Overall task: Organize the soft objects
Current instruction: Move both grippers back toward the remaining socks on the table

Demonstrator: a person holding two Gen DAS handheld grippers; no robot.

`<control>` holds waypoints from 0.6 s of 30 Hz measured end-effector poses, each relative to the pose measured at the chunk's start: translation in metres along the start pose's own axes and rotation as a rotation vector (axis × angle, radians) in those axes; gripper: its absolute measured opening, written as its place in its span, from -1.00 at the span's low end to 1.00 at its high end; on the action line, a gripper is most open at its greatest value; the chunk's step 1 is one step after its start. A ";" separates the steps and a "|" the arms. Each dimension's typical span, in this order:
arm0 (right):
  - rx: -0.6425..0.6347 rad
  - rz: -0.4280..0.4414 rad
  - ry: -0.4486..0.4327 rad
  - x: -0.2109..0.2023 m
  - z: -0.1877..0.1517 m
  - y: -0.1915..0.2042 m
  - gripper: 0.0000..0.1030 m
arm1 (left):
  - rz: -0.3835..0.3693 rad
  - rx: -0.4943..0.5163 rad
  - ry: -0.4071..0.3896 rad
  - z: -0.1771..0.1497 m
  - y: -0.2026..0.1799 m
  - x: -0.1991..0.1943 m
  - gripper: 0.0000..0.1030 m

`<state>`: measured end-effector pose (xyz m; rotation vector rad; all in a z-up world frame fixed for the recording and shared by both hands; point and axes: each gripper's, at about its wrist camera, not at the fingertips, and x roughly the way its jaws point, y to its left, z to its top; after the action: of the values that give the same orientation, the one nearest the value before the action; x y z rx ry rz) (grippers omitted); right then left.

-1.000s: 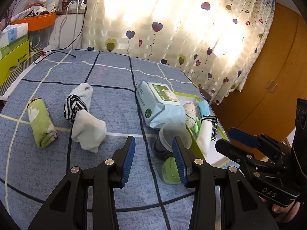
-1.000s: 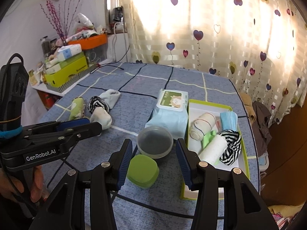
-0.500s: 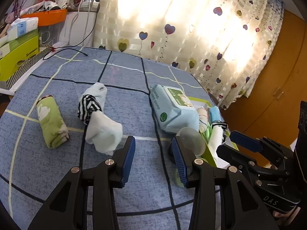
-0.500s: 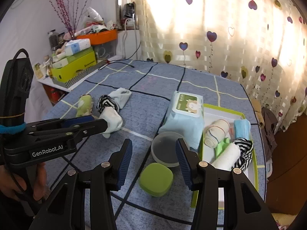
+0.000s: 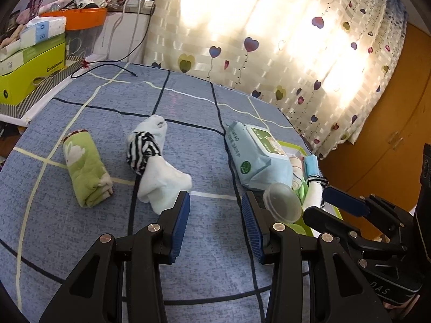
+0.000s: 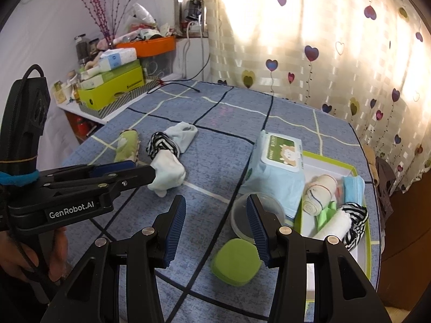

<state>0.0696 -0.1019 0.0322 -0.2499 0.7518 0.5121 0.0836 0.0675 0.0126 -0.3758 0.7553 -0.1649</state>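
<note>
Left gripper (image 5: 215,216): fingers apart, nothing btwn them, hovering over the blue checked bench (image 5: 188,99) at lower centre of left wrist view. Right gripper (image 6: 215,216): fingers also apart & empty, lower centre of right wrist view; its right finger overlaps the clear round container (image 6: 242,219) in frame, can't tell if touching.

Soft stuff on the bench, left wrist view:
- green rolled cloth (image 5: 84,169), mid-left, lying alone.
- striped sock bundle (image 5: 141,148) w/ a pale sock (image 5: 156,126) above it, centre-left, touching.
- white sock (image 5: 164,183) just below the striped one, its lower edge just beside the left finger tip.

Wet wipes pack (image 6: 277,167) sits centre-right in right wrist view, leaning on the left rim of the green-edged tray (image 6: 350,169). In the tray: beige rolled cloth (image 6: 319,193), blue folded cloth (image 6: 353,185), white roll w/ striped end (image 6: 339,223), some green fabric under them. Green square lid (image 6: 237,261) at lower centre, on the bench just below the clear container.

Left gripper also shows in right wrist view, mid-left, tip near the white sock; a hand (image 6: 40,258) holds its handle at lower left. Heart-print curtain (image 6: 323,40) fills upper right; yellow-green box (image 6: 115,86) & orange bin (image 6: 148,45) on the shelf, upper left.
</note>
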 end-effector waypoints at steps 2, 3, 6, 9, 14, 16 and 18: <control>-0.013 0.006 0.005 0.004 0.002 0.005 -0.10 | 0.006 -0.011 -0.004 0.000 0.005 -0.002 -0.19; -0.017 0.009 0.007 0.005 0.003 0.007 -0.10 | 0.008 -0.016 -0.006 0.001 0.008 -0.003 -0.19; -0.033 0.022 0.011 0.010 0.006 0.015 -0.10 | 0.022 -0.034 -0.012 0.001 0.018 -0.005 -0.19; -0.042 0.032 0.016 0.016 0.010 0.021 -0.10 | 0.028 -0.047 -0.016 0.002 0.026 -0.006 -0.19; -0.050 0.044 0.028 0.026 0.014 0.029 -0.08 | 0.045 -0.068 -0.024 0.003 0.040 -0.008 -0.19; -0.053 0.051 0.032 0.031 0.016 0.033 -0.01 | 0.053 -0.077 -0.029 0.003 0.046 -0.010 -0.19; -0.052 0.060 0.037 0.037 0.018 0.036 0.00 | 0.064 -0.091 -0.036 0.003 0.054 -0.012 -0.19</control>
<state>0.0834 -0.0512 0.0177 -0.2863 0.7843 0.5860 0.0780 0.1214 0.0009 -0.4390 0.7404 -0.0636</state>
